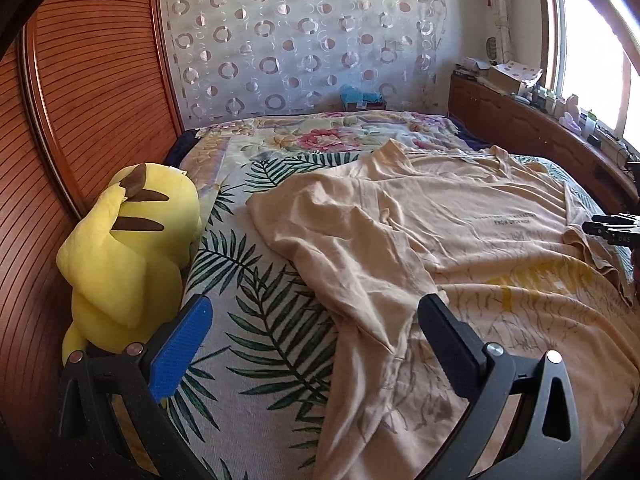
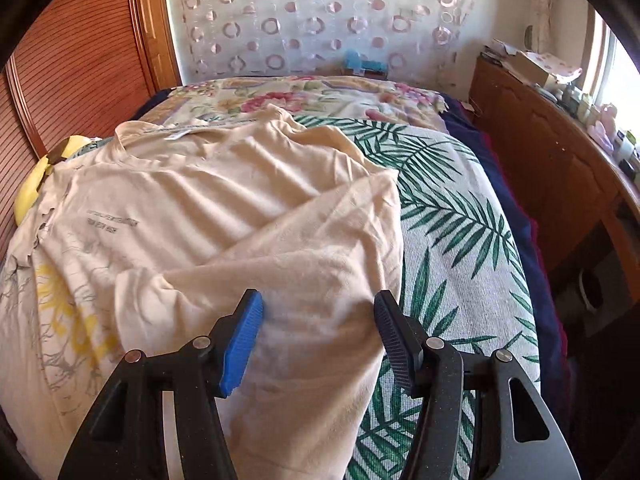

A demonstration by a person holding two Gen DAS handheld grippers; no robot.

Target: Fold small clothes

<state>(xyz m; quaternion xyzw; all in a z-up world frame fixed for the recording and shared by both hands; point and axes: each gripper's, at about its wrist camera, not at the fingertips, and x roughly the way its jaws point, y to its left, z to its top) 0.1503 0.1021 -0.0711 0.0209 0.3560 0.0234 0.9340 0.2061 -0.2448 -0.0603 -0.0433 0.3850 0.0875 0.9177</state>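
Tee (image 2: 224, 200) print txt blurred, hem cut off.

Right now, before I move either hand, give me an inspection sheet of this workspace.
Surface: bed with leaf-print cover, floral blanket at far end.
Job's things: beige T-shirt spread out, both side parts folded inward, wrinkled.
Clutter: yellow plush toy at the bed's left edge.
Grippers: left tongs open over the shirt's left fold; right tongs open over the right fold.
Cables: nothing seen.
Surroundings: wooden cabinet, circle-pattern curtain, window.
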